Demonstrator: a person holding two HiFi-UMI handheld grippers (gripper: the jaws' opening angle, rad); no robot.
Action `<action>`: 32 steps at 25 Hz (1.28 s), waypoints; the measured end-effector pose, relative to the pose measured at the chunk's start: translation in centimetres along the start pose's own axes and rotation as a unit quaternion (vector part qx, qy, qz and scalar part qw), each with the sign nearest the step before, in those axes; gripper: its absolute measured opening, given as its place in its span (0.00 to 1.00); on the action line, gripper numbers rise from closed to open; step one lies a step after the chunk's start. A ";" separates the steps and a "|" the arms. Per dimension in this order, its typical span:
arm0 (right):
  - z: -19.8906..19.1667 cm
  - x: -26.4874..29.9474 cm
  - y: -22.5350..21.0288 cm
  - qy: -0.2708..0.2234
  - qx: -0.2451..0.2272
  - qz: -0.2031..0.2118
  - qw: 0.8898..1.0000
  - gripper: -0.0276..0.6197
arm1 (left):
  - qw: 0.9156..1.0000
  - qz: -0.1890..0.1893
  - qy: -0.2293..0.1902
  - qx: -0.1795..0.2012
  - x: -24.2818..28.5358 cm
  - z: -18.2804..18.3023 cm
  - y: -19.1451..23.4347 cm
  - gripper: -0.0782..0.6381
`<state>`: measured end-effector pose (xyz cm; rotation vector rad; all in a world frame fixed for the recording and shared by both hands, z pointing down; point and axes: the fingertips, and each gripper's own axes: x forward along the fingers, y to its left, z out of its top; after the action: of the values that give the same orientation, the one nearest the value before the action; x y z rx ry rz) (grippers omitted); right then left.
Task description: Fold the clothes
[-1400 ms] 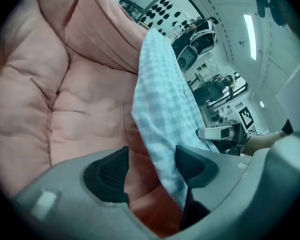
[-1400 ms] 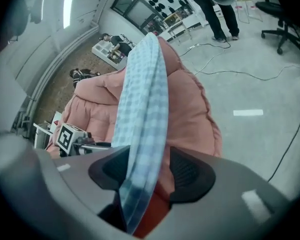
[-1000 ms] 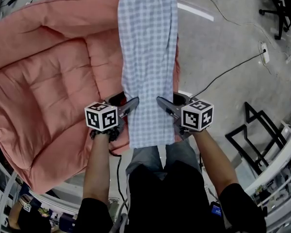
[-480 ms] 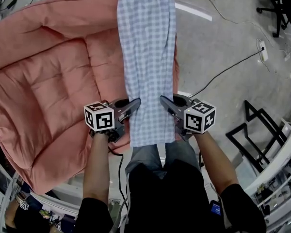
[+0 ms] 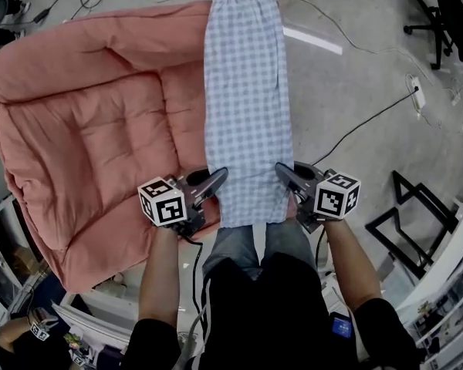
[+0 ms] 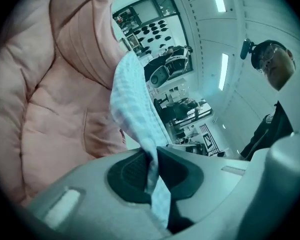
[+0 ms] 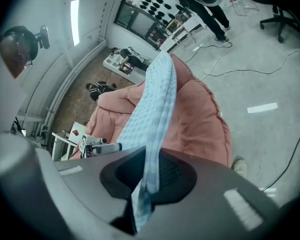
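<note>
A long blue-and-white checked garment [image 5: 247,106] lies stretched along the right side of a pink quilted cushion [image 5: 100,129], running away from me. My left gripper [image 5: 220,176] pinches its near left corner and my right gripper [image 5: 282,169] its near right corner. Both have just been closing, with the cloth between the pads. In the left gripper view the checked cloth [image 6: 135,99] runs up out of the shut left gripper [image 6: 151,166]. The right gripper view shows the same cloth [image 7: 157,99] clamped in the right gripper [image 7: 149,176], its near end lifted off the cushion.
The cushion sits on a grey concrete floor with cables [image 5: 363,118], a power strip [image 5: 413,91] and a white tape line [image 5: 312,41]. An office chair [image 5: 440,14] stands at the far right, a black metal frame [image 5: 409,214] at the near right. White shelving [image 5: 8,230] is at the left.
Both grippers went from open beside the garment's near end to shut on its two corners, then rose with that end. The scene has shifted in the head view.
</note>
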<state>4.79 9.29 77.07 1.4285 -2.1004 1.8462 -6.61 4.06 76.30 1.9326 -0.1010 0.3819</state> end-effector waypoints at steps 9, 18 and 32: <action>-3.0 -5.7 5.5 -0.004 -0.036 0.029 0.999 0.10 | 0.999 0.011 0.007 0.030 -2.5 -3.3 -7.5 0.16; -6.8 -8.6 8.8 0.040 -0.047 0.068 0.996 0.09 | 0.999 0.048 0.005 -0.005 -4.6 -7.3 -10.2 0.18; -11.1 -16.9 11.8 0.078 -0.113 0.105 0.985 0.09 | 0.992 0.123 0.015 0.030 -4.2 -14.1 -18.4 0.16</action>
<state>1.56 27.05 62.21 1.0145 -2.3649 1.6503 -9.08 23.62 63.40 1.9777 -0.3146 0.5828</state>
